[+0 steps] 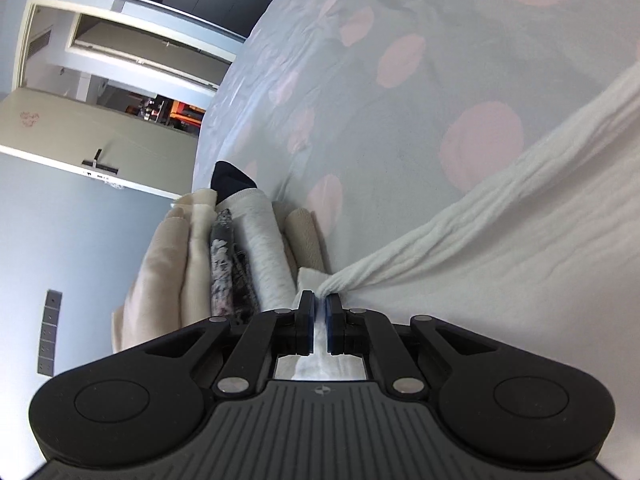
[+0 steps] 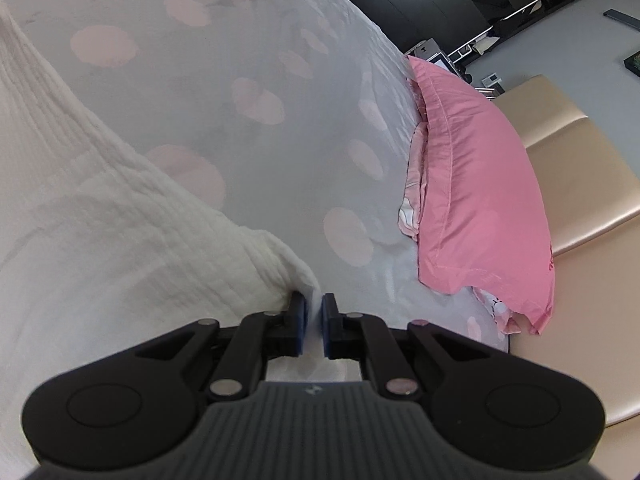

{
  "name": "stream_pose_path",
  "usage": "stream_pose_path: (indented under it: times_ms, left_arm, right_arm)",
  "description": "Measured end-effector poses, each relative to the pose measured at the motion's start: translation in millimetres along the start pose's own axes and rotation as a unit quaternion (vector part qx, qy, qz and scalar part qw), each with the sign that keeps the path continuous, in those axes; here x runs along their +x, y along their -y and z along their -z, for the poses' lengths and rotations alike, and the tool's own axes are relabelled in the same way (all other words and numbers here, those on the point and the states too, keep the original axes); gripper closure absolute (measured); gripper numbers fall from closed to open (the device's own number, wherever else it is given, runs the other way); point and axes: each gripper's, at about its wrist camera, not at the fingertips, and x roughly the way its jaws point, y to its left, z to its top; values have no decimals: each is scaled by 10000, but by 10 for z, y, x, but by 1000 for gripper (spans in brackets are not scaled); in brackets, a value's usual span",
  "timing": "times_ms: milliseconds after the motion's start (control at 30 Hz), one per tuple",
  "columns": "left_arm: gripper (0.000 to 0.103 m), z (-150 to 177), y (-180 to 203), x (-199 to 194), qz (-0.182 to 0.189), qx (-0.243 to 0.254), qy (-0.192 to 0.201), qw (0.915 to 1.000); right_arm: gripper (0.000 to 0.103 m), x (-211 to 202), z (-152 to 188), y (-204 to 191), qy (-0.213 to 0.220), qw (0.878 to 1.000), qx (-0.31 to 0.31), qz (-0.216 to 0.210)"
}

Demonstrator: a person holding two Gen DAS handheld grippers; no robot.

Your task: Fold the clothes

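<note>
While both jaws pinch white garment (image 1: 460, 240), taut.

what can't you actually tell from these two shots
- What kind of garment the white ribbed cloth is: both wrist views show only bunched stretches, cut off by the frame edges.
- The folded pile: in the left wrist view its near end is hidden behind the left gripper.
- The cloth under the right gripper: hidden by the gripper body in the right wrist view.
- The patterned pillow under the pink pillow: mostly covered.
</note>
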Motion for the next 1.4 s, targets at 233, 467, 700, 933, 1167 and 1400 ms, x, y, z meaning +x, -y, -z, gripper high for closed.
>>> stream_pose_path:
  times_ms: [233, 467, 700, 933, 1167, 1400]
  left_arm:
    - [82, -2, -7, -73, 60, -406, 103, 9991]
    - [70, 124, -438, -596, 219, -1216, 446, 9913]
    - [68, 514, -547, -1222, 674, -1490, 719, 9839]
    - [68, 911, -285, -1526, 1228, -1459, 523, 9803]
    - [68, 1245, 27, -1630, 1675, -1750, 237, 9699]
    - [68, 1367, 303, -1651, 1930, -1868, -7, 9632]
  right_arm:
    - [73, 4, -28, 23, -90, 9994, 336, -42]
    - [58, -413, 73, 463, 34, 9903, 1362, -278]
    - [53, -961, 606, 900, 48, 9639, 2594, -594]
    - [48, -1097, 1515, 1134, -433, 8991, 4209, -1125]
    - [41, -767, 2270, 974, -1119, 7861, 5767, -1922]
    - [42, -338, 2391, 820, -1458, 7182, 6428, -2231]
